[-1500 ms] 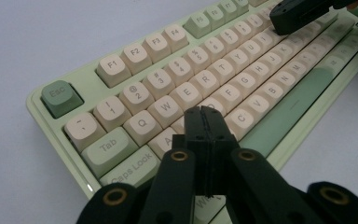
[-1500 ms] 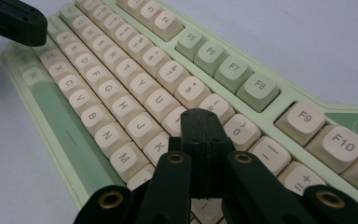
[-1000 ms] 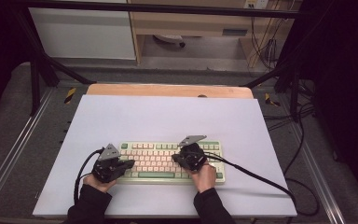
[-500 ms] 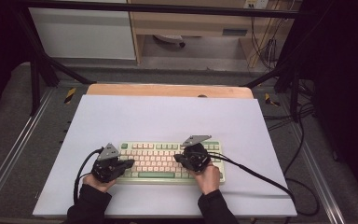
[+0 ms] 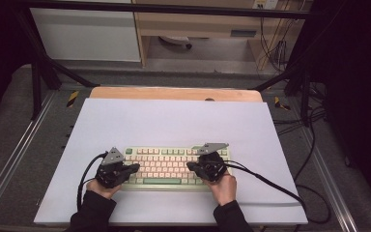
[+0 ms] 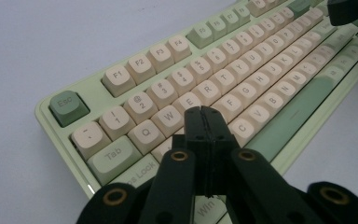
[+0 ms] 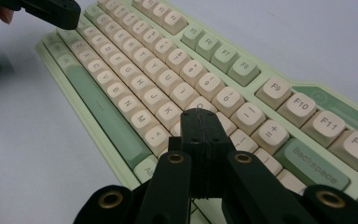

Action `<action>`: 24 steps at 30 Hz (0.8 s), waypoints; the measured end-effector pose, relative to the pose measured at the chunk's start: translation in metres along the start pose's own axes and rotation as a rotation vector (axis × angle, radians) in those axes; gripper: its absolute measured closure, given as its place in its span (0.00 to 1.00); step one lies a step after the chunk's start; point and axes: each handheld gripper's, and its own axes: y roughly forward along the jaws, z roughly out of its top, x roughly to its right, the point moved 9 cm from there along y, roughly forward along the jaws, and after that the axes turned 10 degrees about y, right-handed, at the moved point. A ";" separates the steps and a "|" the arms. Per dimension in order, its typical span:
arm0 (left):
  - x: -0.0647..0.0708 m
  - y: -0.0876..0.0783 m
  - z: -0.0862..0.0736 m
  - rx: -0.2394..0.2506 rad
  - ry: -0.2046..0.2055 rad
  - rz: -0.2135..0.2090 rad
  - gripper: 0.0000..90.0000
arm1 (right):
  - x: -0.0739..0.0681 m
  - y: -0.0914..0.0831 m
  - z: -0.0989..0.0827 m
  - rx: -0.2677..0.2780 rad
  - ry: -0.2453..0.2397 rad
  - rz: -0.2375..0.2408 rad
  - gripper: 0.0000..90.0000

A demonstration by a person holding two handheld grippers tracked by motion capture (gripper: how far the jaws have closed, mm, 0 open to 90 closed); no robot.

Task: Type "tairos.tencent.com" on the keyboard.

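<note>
A pale green keyboard point(image 5: 166, 166) with cream keys lies near the front edge of the white table sheet point(image 5: 174, 121). My left gripper point(image 5: 135, 167) hangs over the keyboard's left end. In the left gripper view its jaws are pressed together with nothing between them, and the left gripper point(image 6: 204, 113) tip hovers just above the letter keys beside W and E of the keyboard point(image 6: 242, 74). My right gripper point(image 5: 190, 166) is over the right half. In the right gripper view the right gripper point(image 7: 200, 115) is shut too, its tip just above the keys of the keyboard point(image 7: 135, 70) near K and the number row.
A wooden strip point(image 5: 174, 93) borders the sheet's far edge. A black cable point(image 5: 270, 183) trails from the right gripper across the sheet to its right edge, and more cables point(image 5: 314, 145) hang beyond it. Metal frame rails point(image 5: 14, 159) run along both sides.
My right gripper has shifted a little to the right along the keyboard and risen slightly. The left gripper has stayed where it was. Both jaws remain shut.
</note>
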 end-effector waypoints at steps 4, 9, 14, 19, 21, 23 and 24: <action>0.000 0.001 0.001 -0.002 0.001 0.001 1.00 | 0.002 -0.004 -0.004 0.003 0.006 0.004 1.00; 0.001 0.005 0.003 -0.006 0.006 0.002 1.00 | 0.005 -0.007 -0.009 0.000 0.010 0.006 1.00; 0.001 0.009 0.004 -0.013 0.008 0.003 1.00 | 0.007 -0.012 -0.013 -0.002 0.013 0.004 1.00; -0.001 0.012 0.004 -0.019 0.002 0.008 1.00 | 0.008 -0.015 -0.017 -0.004 0.012 0.001 1.00; -0.001 0.014 0.004 -0.023 0.002 0.008 1.00 | 0.010 -0.017 -0.020 -0.003 0.016 -0.001 1.00; -0.001 0.016 0.005 -0.026 0.002 0.009 1.00 | 0.011 -0.018 -0.022 -0.003 0.022 -0.005 1.00; 0.000 0.017 0.005 -0.027 0.000 0.007 1.00 | 0.013 -0.019 -0.024 -0.007 0.022 -0.006 1.00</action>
